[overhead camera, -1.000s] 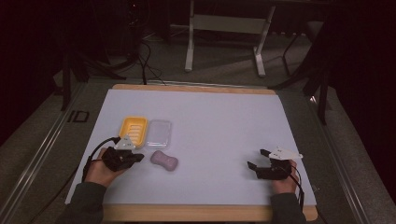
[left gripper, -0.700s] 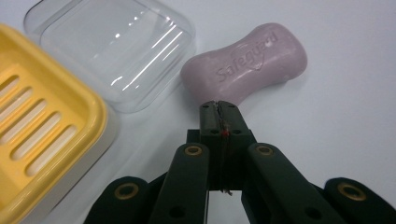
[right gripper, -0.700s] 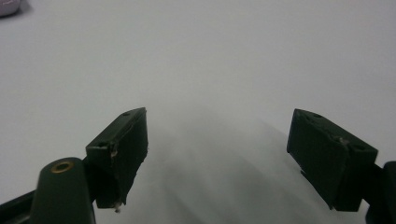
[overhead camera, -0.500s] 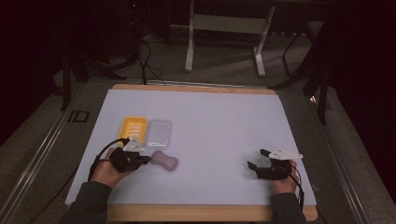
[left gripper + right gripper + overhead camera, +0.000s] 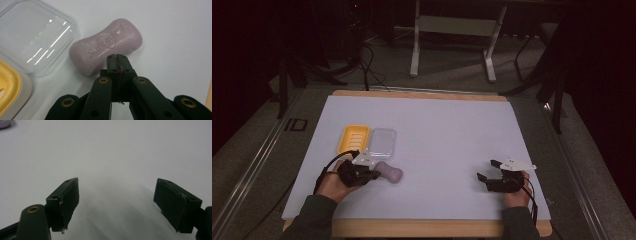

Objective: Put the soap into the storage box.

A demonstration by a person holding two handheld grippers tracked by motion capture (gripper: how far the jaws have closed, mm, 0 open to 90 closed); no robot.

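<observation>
High view: one white surface [image 5: 437, 130], carrying one yellow soap dish [image 5: 353, 138], one clear lid [image 5: 382, 141] touching its right side, one mauve soap bar [image 5: 388, 172] just in front. Two grippers: left gripper [image 5: 371, 173], fingers [image 5: 113, 62] clenched together on nothing, tips at the bar's near edge; right gripper [image 5: 488, 170], fingers [image 5: 65, 197] released wide over bare surface. Dish cut off in left gripper view; contact with bar unclear.

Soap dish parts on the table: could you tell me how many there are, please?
2: a yellow tray left of the clear lid, both just beyond the soap bar.
</observation>
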